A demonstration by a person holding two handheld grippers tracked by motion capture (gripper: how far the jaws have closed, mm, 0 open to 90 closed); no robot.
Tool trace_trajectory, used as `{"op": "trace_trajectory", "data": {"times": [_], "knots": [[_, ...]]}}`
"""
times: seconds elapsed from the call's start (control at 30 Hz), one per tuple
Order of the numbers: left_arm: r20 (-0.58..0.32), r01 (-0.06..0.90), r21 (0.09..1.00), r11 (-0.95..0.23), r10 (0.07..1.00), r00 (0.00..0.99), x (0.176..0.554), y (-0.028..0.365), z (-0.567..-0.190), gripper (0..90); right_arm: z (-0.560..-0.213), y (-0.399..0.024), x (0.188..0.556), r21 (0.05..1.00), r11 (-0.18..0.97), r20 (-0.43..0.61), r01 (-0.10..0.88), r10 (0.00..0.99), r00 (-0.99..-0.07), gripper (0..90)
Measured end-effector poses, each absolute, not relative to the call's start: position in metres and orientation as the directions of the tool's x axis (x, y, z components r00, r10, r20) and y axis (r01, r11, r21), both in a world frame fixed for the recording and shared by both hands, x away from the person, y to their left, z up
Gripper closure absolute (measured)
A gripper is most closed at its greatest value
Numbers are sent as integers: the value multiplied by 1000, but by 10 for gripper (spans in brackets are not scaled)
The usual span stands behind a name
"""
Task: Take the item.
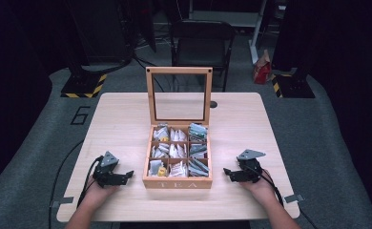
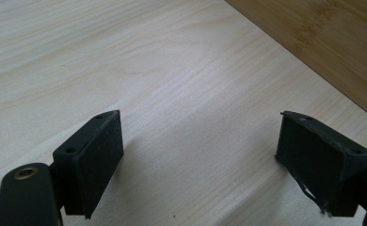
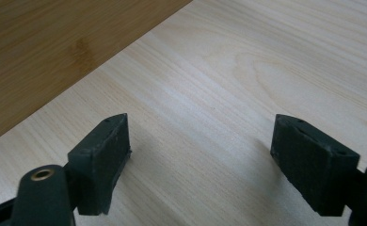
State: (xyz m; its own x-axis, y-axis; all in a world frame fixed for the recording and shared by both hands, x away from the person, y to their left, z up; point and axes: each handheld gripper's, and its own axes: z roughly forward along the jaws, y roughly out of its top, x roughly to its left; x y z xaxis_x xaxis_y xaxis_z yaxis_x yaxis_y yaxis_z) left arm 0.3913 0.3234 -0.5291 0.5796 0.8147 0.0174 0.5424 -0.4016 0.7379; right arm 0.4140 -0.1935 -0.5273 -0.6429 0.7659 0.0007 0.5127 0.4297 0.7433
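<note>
With the tea box (image 1: 177, 182) already open at the worktop's (image 1: 127, 114) centre, apparently full of sachets, each hand-held gripper, left (image 1: 128, 174) at eight o'clock, right (image 1: 227, 172) at four, rests empty, jaws apart, nothing handled yet.

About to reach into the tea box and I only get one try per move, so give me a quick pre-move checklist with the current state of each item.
1. Lid of the tea box raised and upright: ok.
2. Left gripper open, nothing between its jaws: ok.
3. Right gripper open, nothing between its jaws: ok.
4. Both grippers low over the table, one on each side of the box, apart from it: ok.
5. Tea bags present in all nine compartments: ok.
6. A single bag loose enough to pinch alone: cannot tell.
</note>
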Motion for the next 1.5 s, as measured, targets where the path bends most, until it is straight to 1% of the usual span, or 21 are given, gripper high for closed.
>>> {"op": "trace_trajectory", "data": {"times": [0.53, 0.63, 0.77, 0.87, 0.9, 0.97, 1.03, 1.07, 1.2, 1.37, 1.5], "knots": [[17, 543, 738, -401, 815, 579, 391, 323, -529, 148, -527, -195, 414, 753, 409, 10, 515, 776, -630, 309], [19, 541, 737, -405, 813, 582, 391, 324, -529, 148, -525, -197, 414, 737, 423, 6, 527, 775, -632, 327], [10, 547, 736, -399, 815, 580, 391, 323, -529, 150, -523, -195, 416, 729, 409, 13, 549, 793, -608, 320], [6, 549, 737, -395, 816, 578, 391, 323, -529, 150, -522, -196, 417, 729, 398, 27, 557, 796, -605, 320], [20, 540, 738, -404, 813, 581, 391, 324, -529, 150, -520, -196, 417, 724, 395, 45, 565, 790, -611, 316], [22, 540, 737, -408, 812, 584, 391, 324, -529, 149, -519, -196, 416, 727, 384, 57, 569, 793, -607, 315], [16, 542, 738, -402, 813, 581, 391, 323, -529, 149, -517, -196, 416, 735, 383, 54, 560, 790, -611, 308], [17, 540, 740, -401, 814, 581, 391, 323, -529, 149, -516, -195, 415, 735, 366, 78, 571, 791, -607, 305], [17, 541, 738, -404, 812, 583, 392, 324, -529, 149, -511, -195, 413, 734, 354, 101, 579, 786, -610, 311], [21, 538, 737, -410, 809, 588, 392, 324, -529, 149, -506, -196, 412, 741, 342, 108, 578, 789, -605, 317], [21, 538, 737, -409, 809, 587, 392, 324, -529, 149, -499, -196, 410, 751, 347, 86, 562, 792, -604, 329]]}}
